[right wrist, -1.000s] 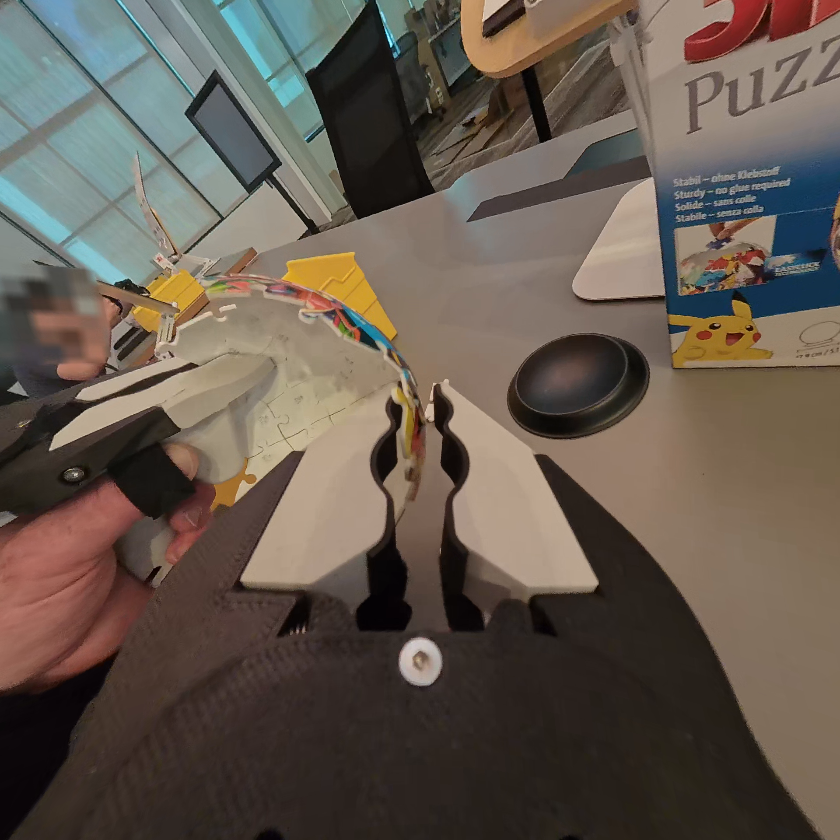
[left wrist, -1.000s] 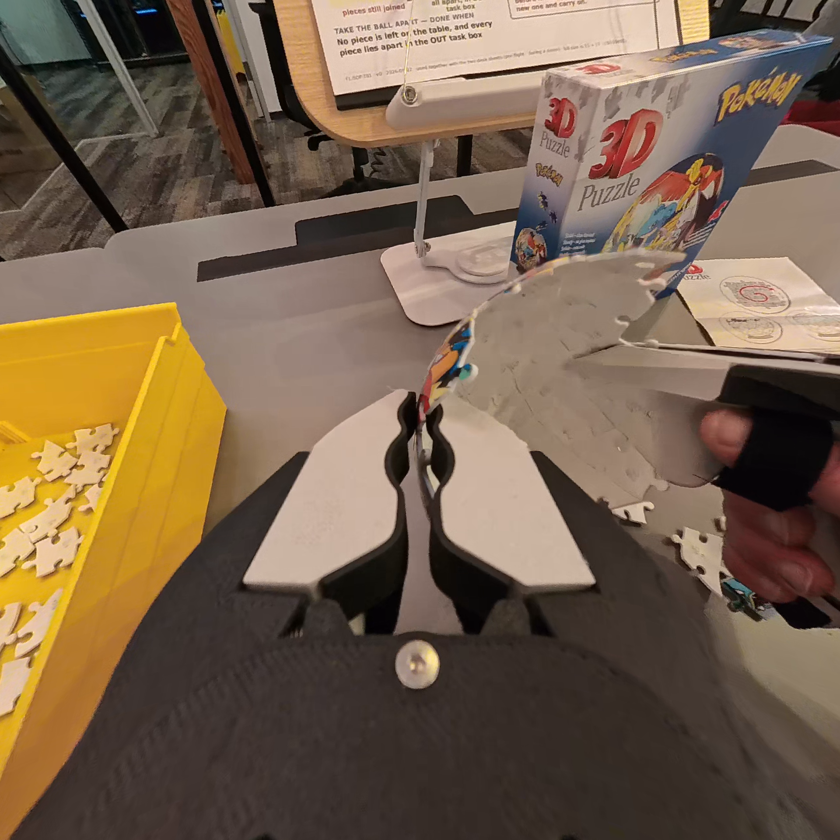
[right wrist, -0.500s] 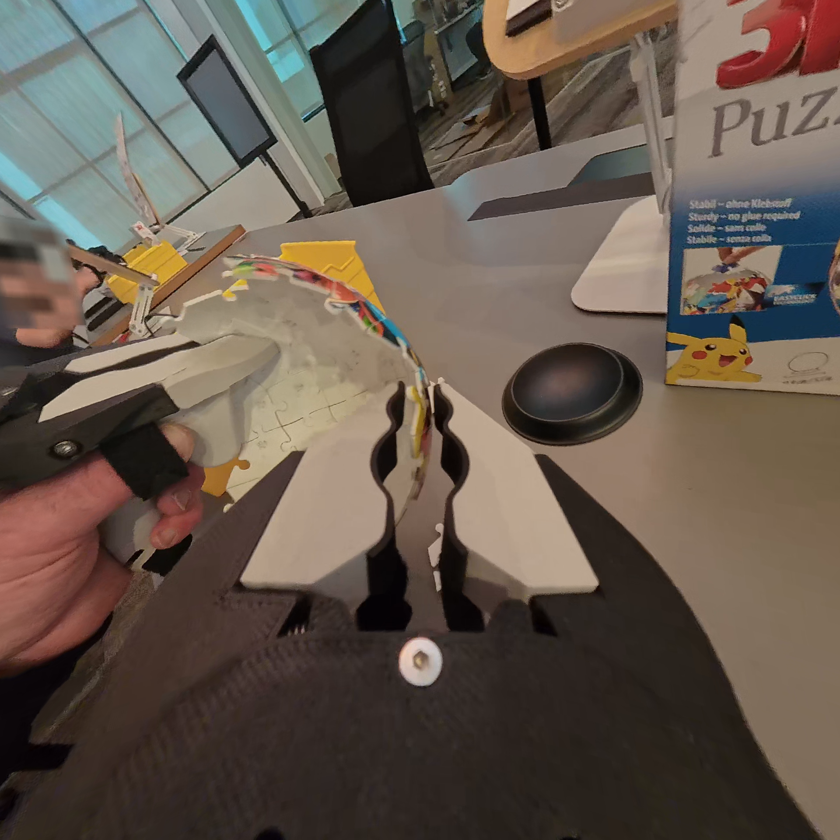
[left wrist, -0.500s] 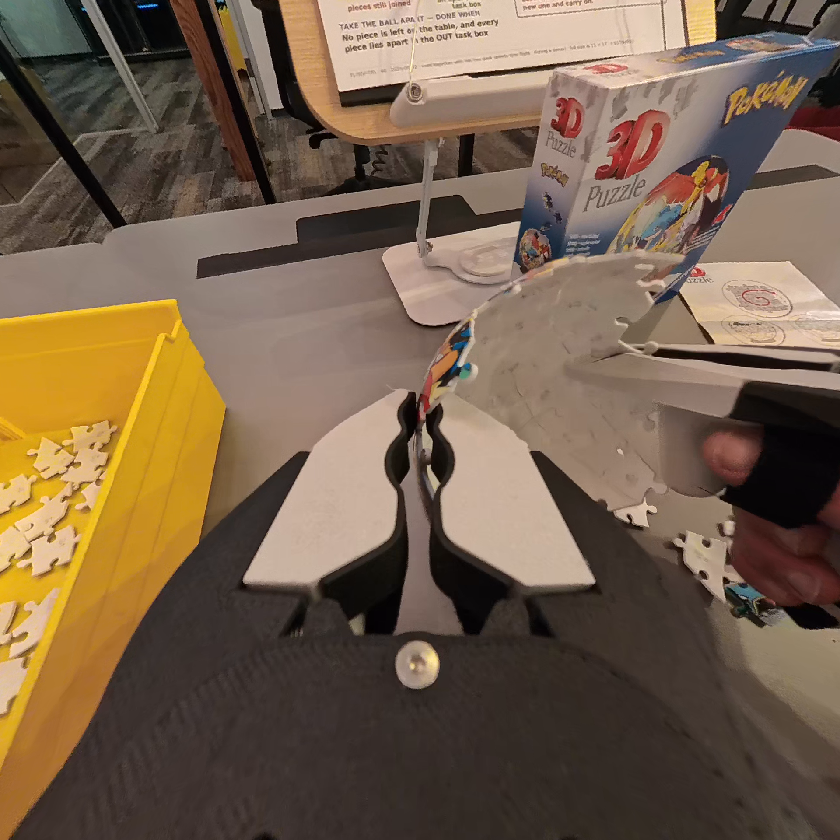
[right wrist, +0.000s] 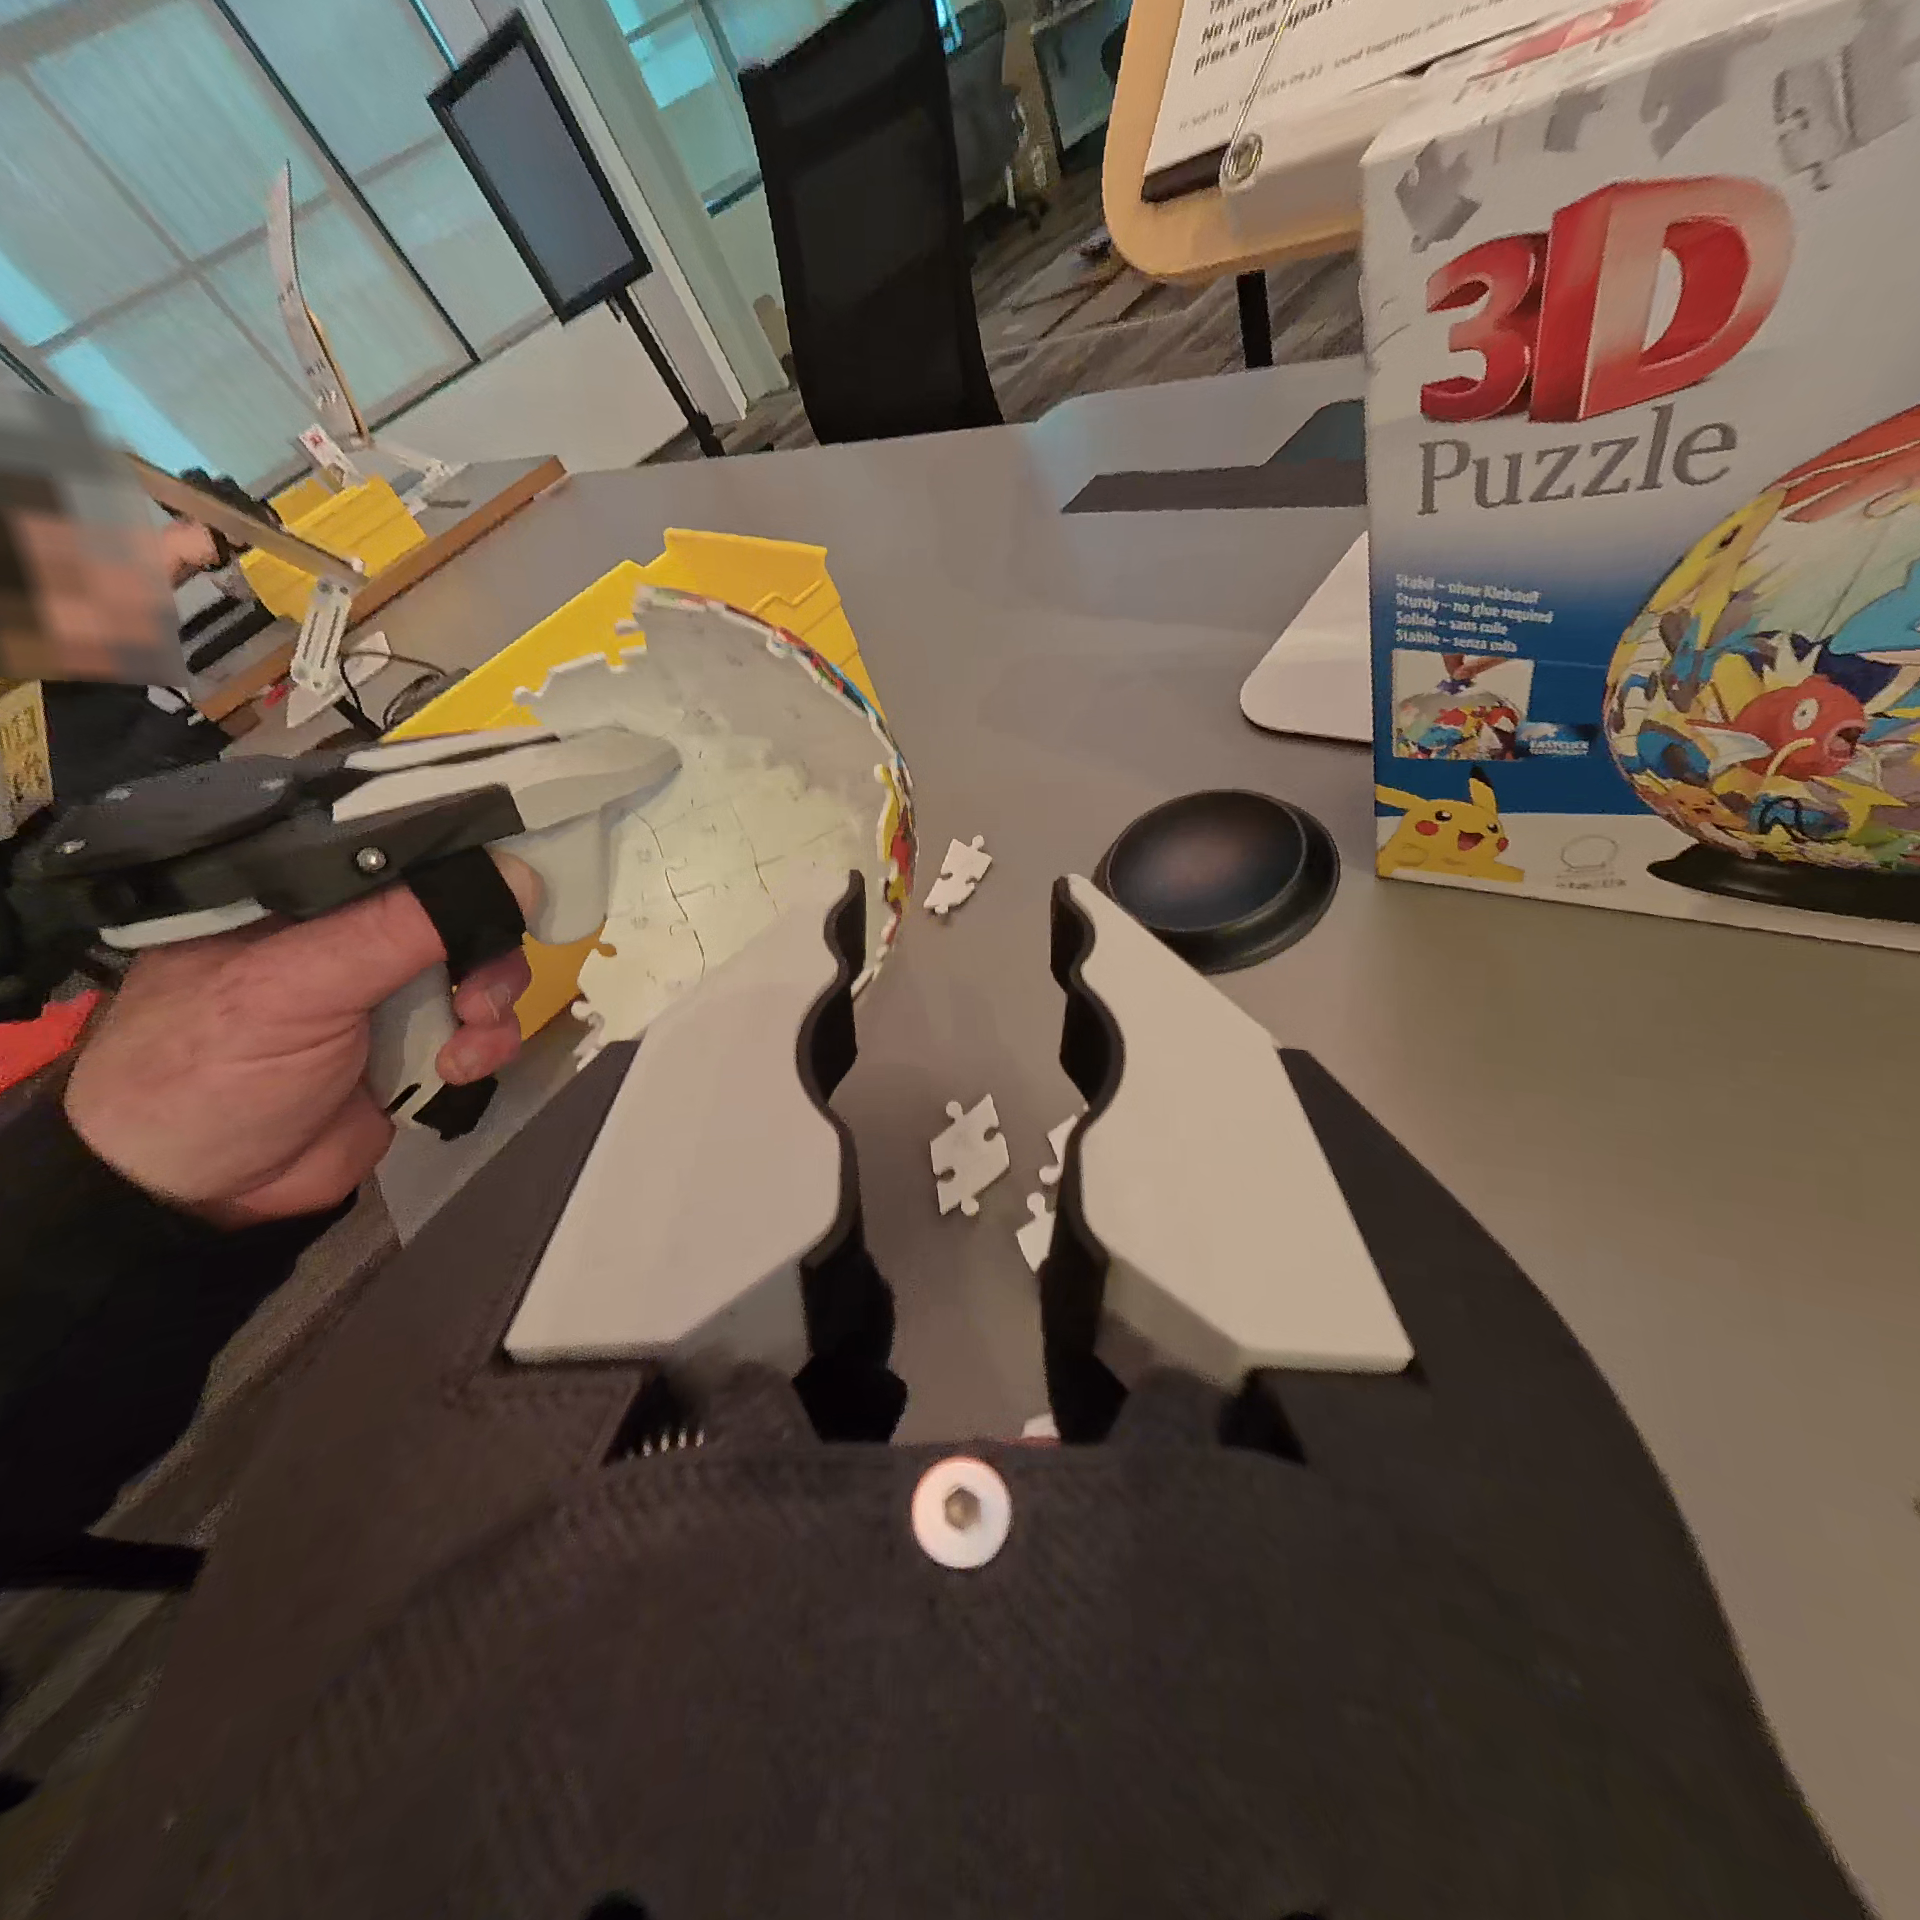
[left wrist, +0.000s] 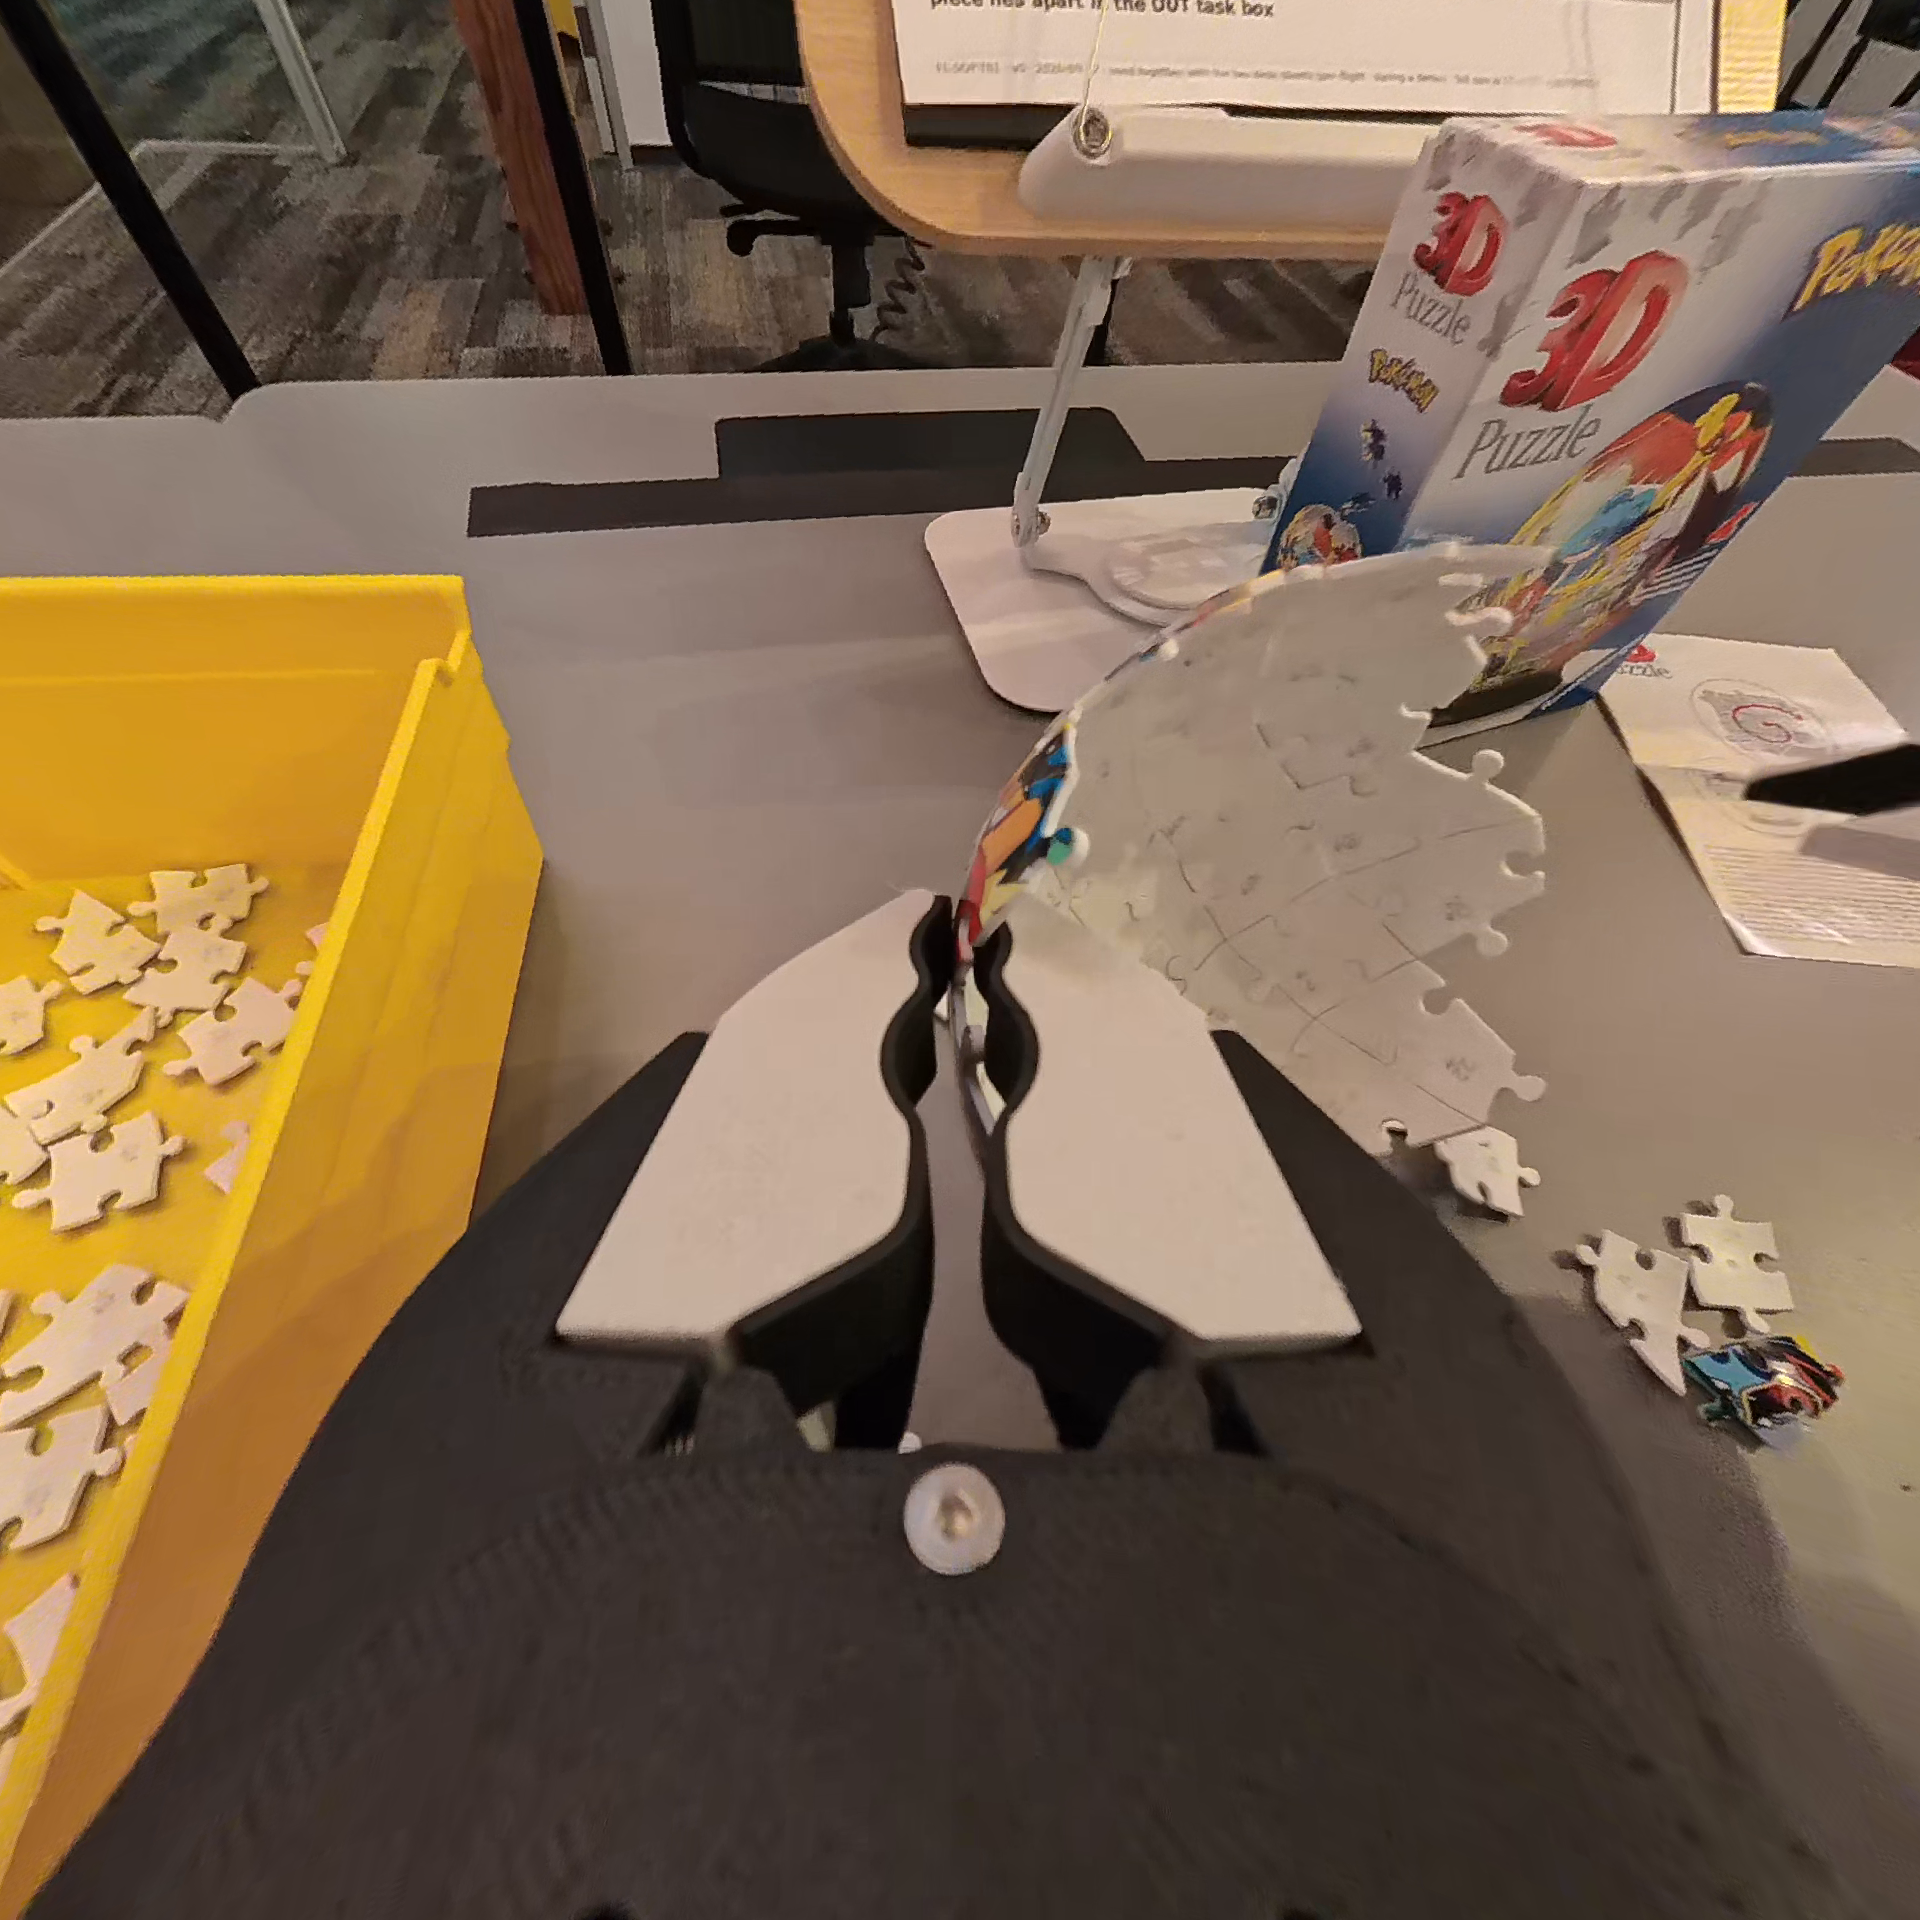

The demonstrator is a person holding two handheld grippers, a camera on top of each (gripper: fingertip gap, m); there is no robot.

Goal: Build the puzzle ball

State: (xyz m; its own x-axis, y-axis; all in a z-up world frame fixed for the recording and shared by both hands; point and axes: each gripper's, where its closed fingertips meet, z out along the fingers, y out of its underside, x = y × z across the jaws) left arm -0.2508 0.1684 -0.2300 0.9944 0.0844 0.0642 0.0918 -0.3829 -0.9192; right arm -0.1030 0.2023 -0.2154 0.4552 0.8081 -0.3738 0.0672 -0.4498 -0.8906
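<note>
— Judging by the shell, how far along is the ball?

— Under half, I'd say: one curved section is joined, printed outside and plain grey-white inside, with a knobbed edge. The left tongs pinch its rim above the bench.

— And the rest?

— Loose pieces lie flat on the bench; many more fill the yellow bin. The right tongs gape empty (nothing between them).

I see matt grey tongs with rough black printed plastic bodies, a smooth matt grey worktop, a glossy yellow plastic bin, a glossy cardboard box and a shiny black stand
</note>
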